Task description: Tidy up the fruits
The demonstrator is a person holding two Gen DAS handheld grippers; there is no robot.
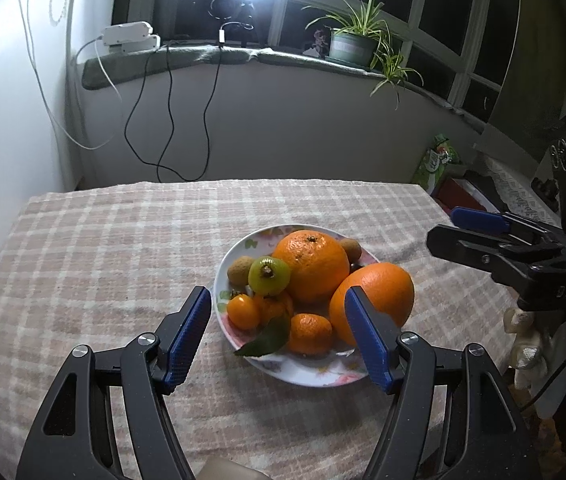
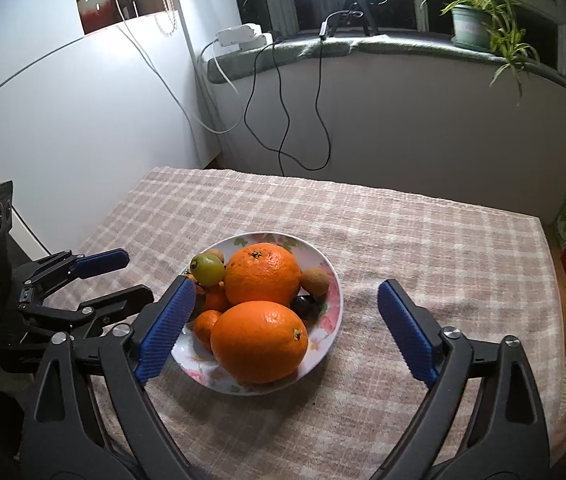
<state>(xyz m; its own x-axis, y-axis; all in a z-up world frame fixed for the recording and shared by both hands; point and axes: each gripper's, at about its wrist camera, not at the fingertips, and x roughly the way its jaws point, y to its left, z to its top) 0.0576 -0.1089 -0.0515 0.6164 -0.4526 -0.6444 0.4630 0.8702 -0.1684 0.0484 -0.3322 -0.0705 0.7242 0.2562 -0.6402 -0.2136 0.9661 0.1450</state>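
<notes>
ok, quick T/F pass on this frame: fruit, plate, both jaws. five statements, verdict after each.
1. All the fruit sits on the flowered plate. True.
2. The left gripper has its jaws clamped on a tangerine. False: its jaws stand apart with nothing pressed between them.
3. The right gripper is open and holds nothing. True.
4. The green fruit lies alone on the checked cloth. False: it is on the plate, among the other fruit and beside the large orange.
5. Only one large orange is on the plate. False: a second large orange lies at the plate's near rim in the right wrist view.
</notes>
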